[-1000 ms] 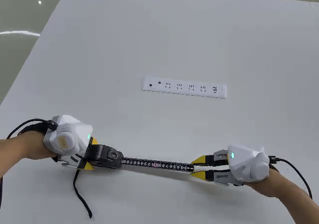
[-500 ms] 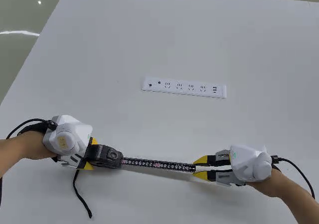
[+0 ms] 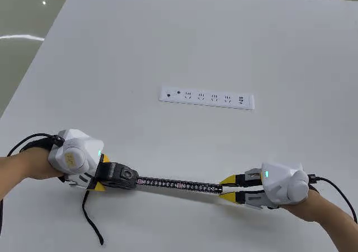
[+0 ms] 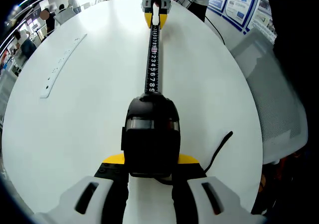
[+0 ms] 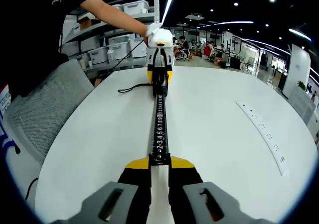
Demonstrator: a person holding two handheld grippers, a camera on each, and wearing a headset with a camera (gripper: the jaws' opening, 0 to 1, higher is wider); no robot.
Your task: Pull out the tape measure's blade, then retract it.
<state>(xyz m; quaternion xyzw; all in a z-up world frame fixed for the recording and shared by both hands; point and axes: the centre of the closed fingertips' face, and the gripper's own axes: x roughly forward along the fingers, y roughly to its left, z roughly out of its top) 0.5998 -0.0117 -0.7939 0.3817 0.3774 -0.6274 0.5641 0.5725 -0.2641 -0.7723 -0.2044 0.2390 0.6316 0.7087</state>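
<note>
A black tape measure case [image 3: 119, 175] lies low over the white table, and my left gripper [image 3: 104, 173] is shut on its rear. In the left gripper view the case [image 4: 151, 133] sits between the yellow-tipped jaws. Its dark numbered blade [image 3: 178, 183] stretches rightward to my right gripper [image 3: 228, 187], which is shut on the blade's end hook. In the right gripper view the blade [image 5: 160, 129] runs straight ahead from the jaws to the case [image 5: 159, 81]. In the left gripper view the blade [image 4: 153, 59] leads up to the right gripper [image 4: 156, 16].
A white power strip [image 3: 206, 98] lies on the table [image 3: 168, 50] beyond the blade. A black cord [image 3: 89, 221] trails from the left gripper toward the near edge. A grey mesh chair [image 5: 45, 109] stands beside the table.
My right gripper has moved right and slightly nearer, drawing more blade out of the case. The left gripper and case have stayed put.
</note>
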